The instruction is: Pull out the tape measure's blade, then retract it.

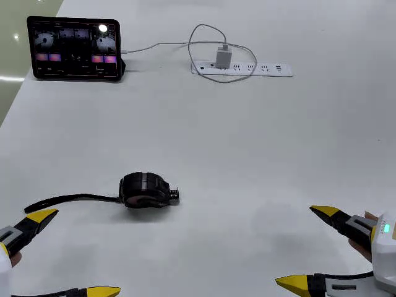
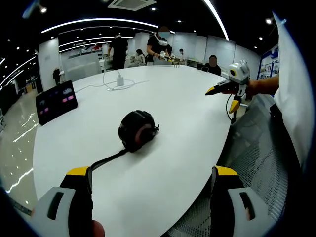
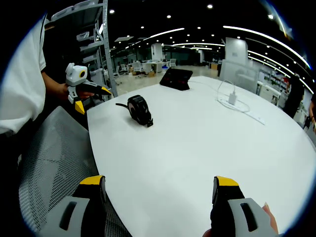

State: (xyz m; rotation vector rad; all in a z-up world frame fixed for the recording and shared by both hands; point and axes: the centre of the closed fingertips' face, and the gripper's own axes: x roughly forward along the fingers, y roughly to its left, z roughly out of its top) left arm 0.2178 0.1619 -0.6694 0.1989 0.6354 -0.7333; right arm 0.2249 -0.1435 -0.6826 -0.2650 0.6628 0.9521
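Open tabletop (image 1: 260, 167) all around tape measure (image 1: 145, 190)

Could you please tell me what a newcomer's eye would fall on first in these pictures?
The black tape measure lies by itself on the white table, its strap trailing toward the left gripper. That one and the right gripper hover at the near edge, yellow-tipped jaws wide open. A lit tablet stands at the far left.
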